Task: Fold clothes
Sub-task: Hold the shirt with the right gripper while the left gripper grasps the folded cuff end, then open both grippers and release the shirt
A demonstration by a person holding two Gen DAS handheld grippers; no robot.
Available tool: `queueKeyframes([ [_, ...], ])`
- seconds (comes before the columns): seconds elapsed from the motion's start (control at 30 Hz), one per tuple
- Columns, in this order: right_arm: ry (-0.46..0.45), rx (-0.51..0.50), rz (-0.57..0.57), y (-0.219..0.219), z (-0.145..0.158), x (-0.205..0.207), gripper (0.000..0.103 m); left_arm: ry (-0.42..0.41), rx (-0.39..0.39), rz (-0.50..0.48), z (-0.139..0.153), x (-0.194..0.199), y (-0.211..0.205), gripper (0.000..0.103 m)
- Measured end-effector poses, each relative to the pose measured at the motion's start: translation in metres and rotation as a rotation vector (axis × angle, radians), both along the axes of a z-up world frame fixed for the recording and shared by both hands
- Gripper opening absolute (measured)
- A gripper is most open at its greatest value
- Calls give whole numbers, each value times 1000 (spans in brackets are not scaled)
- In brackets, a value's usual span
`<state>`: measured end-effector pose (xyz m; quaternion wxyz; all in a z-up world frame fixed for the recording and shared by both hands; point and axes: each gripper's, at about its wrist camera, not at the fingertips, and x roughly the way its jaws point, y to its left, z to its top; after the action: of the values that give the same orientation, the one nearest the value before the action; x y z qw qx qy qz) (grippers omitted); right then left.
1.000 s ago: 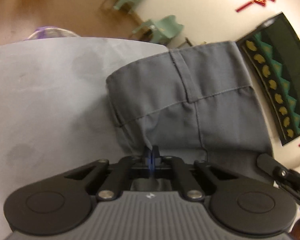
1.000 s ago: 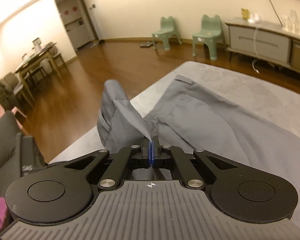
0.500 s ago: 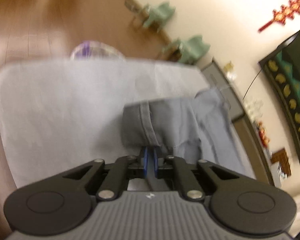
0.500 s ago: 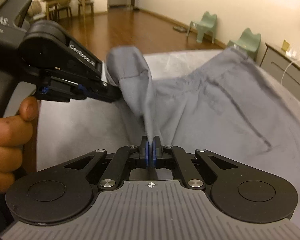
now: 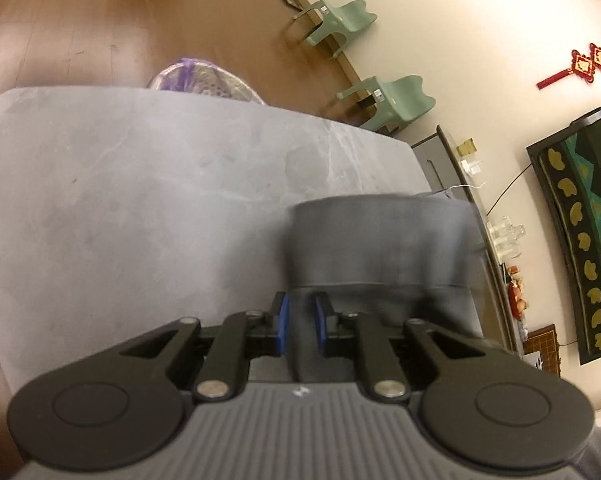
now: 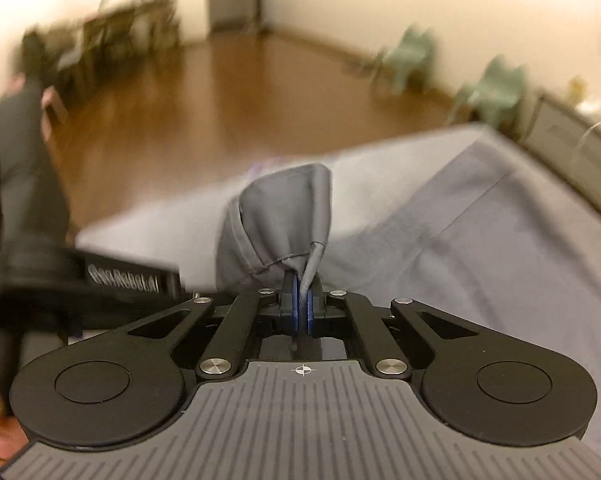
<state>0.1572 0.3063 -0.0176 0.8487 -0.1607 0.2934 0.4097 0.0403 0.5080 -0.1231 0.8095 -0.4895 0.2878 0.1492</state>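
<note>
Clearly, the two claws no longer share the load. The right gripper [image 6: 300, 300] has its blue pads pressed together on a hemmed corner of the grey trousers [image 6: 440, 248], and that corner rises as a loose hood of cloth straight ahead of its tips. The rest of the garment spreads ahead and to the right of this claw, a long seam running away from it on a slant, so the cloth's long axis lies roughly forward and rightward from the pinch.

The left gripper [image 5: 299, 322] has just been opening: its pads stand slightly apart, with grey fabric showing in the gap, but they do not appear to press on it. Just ahead of and to the right of this claw lies the folded edge of the trousers, a rounded band across the grey table [image 5: 140, 200]. In the right wrist view the left gripper's dark body sits close on the left side of the pinching claw, blurred.

So the right hand is the one that governs the cloth now, and the fabric lies away from it toward the far right. My judgement is that the coming move depends on this: the held corner has to be laid down along or across that long axis, while the left claw, freed, stands near enough to retake an edge. The blur leaves the exact lie of the fold uncertain.
</note>
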Motion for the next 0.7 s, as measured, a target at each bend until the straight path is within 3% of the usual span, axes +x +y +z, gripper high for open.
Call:
queueKeyframes([
  [0.07,-72,-7,26,-4,6,-12,1,-22,17,-28,7,8,-5,15],
  [0.13,-188,-79,35,-2,3,-25,1,-39,51,-57,15,16,-13,21],
  [0.23,-335,-198,55,5,-8,-42,1,9,88,-80,16,32,-18,24],
  [0.33,-495,-340,97,18,-32,-62,2,129,85,-70,3,52,-15,13],
  [0.37,-505,-347,103,19,-36,-66,2,148,88,-67,0,55,-14,3],
  [0.43,-481,-330,106,20,-41,-67,8,163,108,-67,0,59,-15,3],
  [0.5,-457,-313,109,21,-45,-68,13,159,68,-56,0,50,-10,3],
  [0.53,-407,-282,111,18,-44,-65,16,150,48,-50,0,44,-6,4],
  [0.57,-338,-225,110,12,-40,-61,19,136,32,-43,1,37,-1,11],
  [0.7,-171,-61,80,-9,-26,-50,19,37,22,-61,13,3,10,11],
])
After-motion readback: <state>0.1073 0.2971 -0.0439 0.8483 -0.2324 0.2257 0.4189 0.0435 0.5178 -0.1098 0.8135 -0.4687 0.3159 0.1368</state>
